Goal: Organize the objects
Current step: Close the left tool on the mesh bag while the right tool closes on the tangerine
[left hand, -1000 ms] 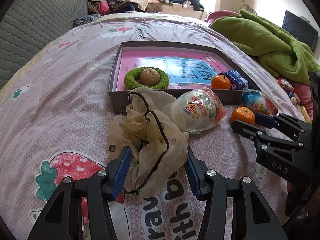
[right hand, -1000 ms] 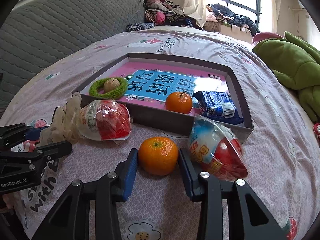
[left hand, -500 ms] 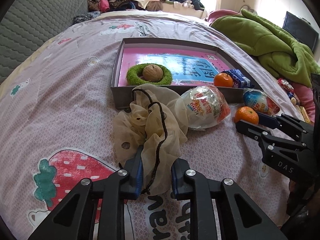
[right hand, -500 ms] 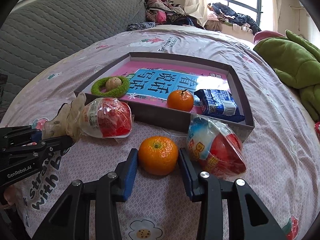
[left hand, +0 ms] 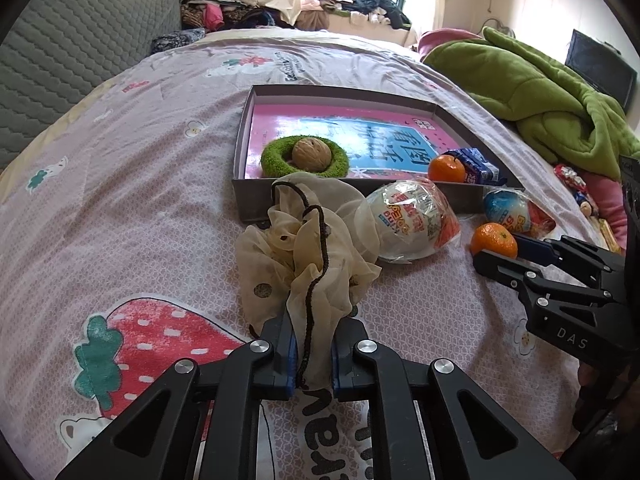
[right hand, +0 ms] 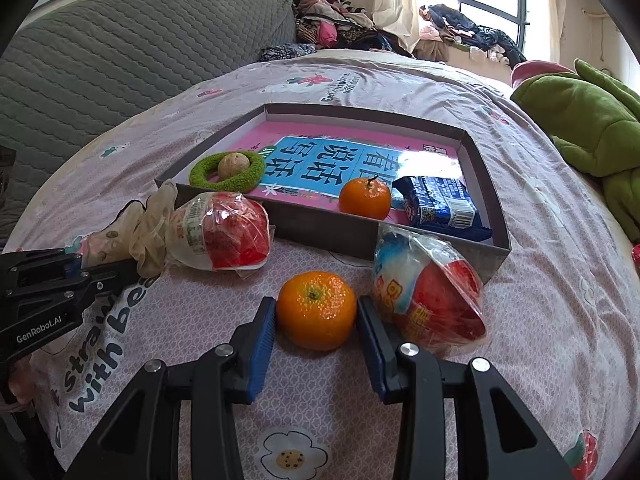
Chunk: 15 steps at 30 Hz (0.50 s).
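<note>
Spread over the bed (left hand: pixel 152 184) is a pink strawberry-print sheet, on which a grey tray (left hand: pixel 248 200) sits. Both grippers are angled downward. The left gripper (left hand: pixel 313 354) has just been closing and its fingers are pinched narrow on the cream drawstring pouch (left hand: pixel 304 256), whose lower end is hidden between them. The right gripper (right hand: pixel 316 334) is clamped on a mandarin (right hand: pixel 316 310) resting just beside a wrapped toy egg (right hand: pixel 428 300).

**Hidden and cut off**

The crumpled cream fabric pouch (left hand: pixel 308 264) hides its lower end between the blue pads. The grey cardboard tray's (right hand: pixel 332 236) near wall conceals the blue snack packet's (right hand: pixel 440 204) base. Small print there stays unreadable.
</note>
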Each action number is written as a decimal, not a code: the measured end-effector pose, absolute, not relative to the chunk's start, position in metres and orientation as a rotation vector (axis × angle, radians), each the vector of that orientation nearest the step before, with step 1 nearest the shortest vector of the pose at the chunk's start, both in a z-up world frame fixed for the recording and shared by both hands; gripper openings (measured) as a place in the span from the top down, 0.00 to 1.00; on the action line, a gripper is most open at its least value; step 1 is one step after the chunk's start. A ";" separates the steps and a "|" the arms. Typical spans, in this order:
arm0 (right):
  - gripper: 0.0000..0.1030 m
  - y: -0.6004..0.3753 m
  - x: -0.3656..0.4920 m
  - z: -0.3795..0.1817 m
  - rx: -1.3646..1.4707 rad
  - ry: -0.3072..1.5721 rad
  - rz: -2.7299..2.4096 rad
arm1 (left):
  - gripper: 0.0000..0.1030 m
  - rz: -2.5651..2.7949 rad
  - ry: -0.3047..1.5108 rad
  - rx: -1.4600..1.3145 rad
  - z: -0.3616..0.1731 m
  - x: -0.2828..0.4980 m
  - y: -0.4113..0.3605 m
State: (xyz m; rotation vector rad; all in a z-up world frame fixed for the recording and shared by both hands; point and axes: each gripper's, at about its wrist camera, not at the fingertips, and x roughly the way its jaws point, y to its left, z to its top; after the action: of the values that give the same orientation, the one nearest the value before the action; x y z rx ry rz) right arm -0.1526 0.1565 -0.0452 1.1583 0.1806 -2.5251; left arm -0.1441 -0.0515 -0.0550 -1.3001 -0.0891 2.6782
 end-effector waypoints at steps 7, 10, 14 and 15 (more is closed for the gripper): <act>0.61 0.155 -0.146 -0.044 1.147 0.194 -2.512 | 0.89 2.695 -0.103 -1.283 -0.051 -0.141 -0.054; 0.61 0.154 -0.143 -0.042 1.141 0.196 -2.506 | 0.89 2.696 -0.106 -1.276 -0.049 -0.139 -0.055; 0.61 0.152 -0.141 -0.040 1.135 0.195 -2.494 | 0.89 2.702 -0.087 -1.260 -0.046 -0.136 -0.052; 0.61 0.152 -0.140 -0.040 1.135 0.195 -2.491 | 0.89 2.701 -0.083 -1.257 -0.045 -0.135 -0.051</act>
State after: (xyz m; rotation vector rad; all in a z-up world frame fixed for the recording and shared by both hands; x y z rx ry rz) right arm -0.1404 0.1522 -0.0397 1.1348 0.1946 -2.4906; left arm -0.1354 -0.0514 -0.0449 -1.2574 -0.0831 2.7010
